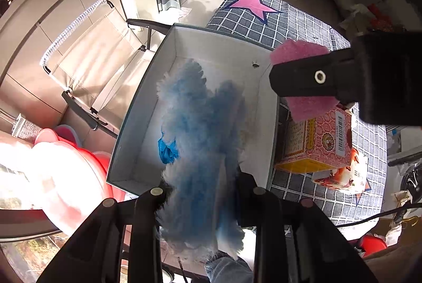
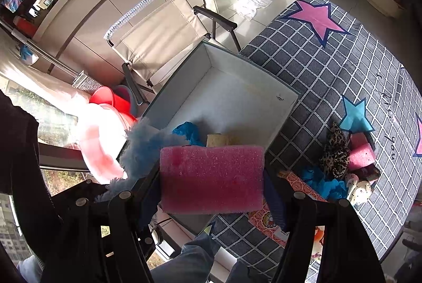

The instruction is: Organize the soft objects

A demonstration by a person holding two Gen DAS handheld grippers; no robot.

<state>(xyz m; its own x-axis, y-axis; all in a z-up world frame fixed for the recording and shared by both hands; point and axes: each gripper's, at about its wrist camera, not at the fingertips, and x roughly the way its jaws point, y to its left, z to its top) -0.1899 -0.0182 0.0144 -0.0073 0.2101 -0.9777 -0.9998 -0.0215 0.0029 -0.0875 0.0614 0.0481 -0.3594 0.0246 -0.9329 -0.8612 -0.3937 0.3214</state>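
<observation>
Black two-finger grippers, blue denim legs below

The left gripper and right gripper are matte black plastic with angled struts and round, dull metal bolt heads at the joints; one finger shows a white-ringed hex screw. Denim trousers are faded blue.

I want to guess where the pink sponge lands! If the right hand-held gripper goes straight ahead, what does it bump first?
Probably the yellowish sponge lying in the open box; depth is hard to judge.
</observation>
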